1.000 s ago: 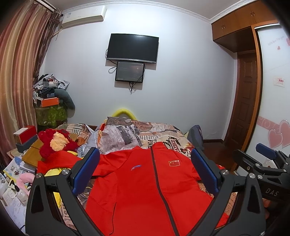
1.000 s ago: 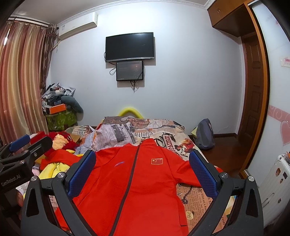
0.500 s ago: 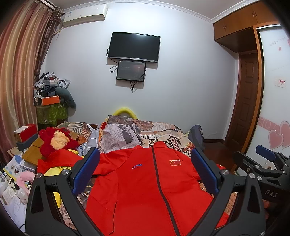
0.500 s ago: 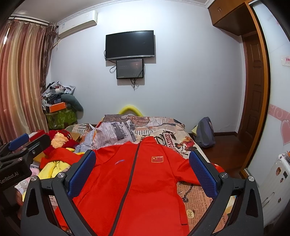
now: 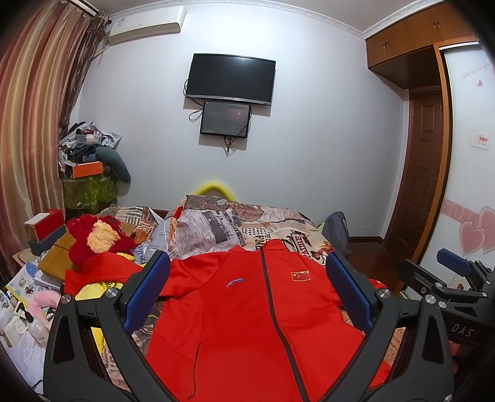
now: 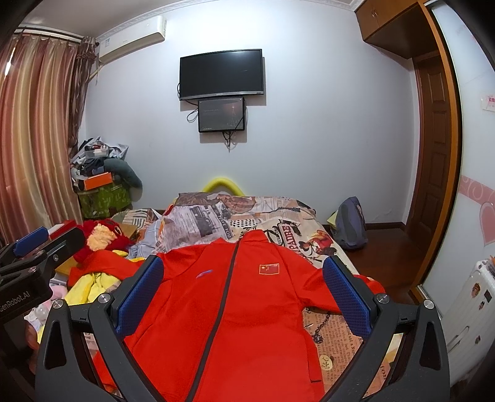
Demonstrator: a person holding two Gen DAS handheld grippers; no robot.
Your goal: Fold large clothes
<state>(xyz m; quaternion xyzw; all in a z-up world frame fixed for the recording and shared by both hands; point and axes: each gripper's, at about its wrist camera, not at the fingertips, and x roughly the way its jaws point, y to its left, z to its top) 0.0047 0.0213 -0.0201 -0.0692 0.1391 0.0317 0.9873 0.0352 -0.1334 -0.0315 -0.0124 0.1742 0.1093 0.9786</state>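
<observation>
Where the bed [image 5: 278, 222] takes up the middle of the room, one red jacket [image 5: 247, 324] lies front up on its newspaper-print cover, zip closed, collar toward the far wall, sleeves spread to either side. Small flag patch [image 5: 300, 275] on one breast, small logo [image 5: 234, 282] on the other.

Left hand-held gripper [image 5: 247, 293]: released, blue pads wide apart, held above the jacket's chest and touching nothing. Its body also shows at the left edge of the right wrist view [image 6: 27, 272].

Right hand-held gripper [image 6: 244, 297]: released likewise, jaws spread, poised over the same jacket with nothing between the pads. Seen from the left wrist view it sits at the right edge [image 5: 448, 287], beside the left one.

Other items:
- Red and cream plush toy [image 5: 96, 238], left of the bed, on a heap of books and boxes.
- Yellow garment [image 6: 89, 287] beside the jacket's sleeve on that side.
- Black television [image 5: 230, 79] on the far wall, smaller screen [image 5: 225, 119] just under it.
- Air conditioner [image 5: 148, 27] high on the wall, near the striped curtain [image 5: 34, 123].
- Grey backpack [image 6: 351, 224] on the floor right of the bed.
- Brown wooden door [image 6: 433, 148] at the right.
</observation>
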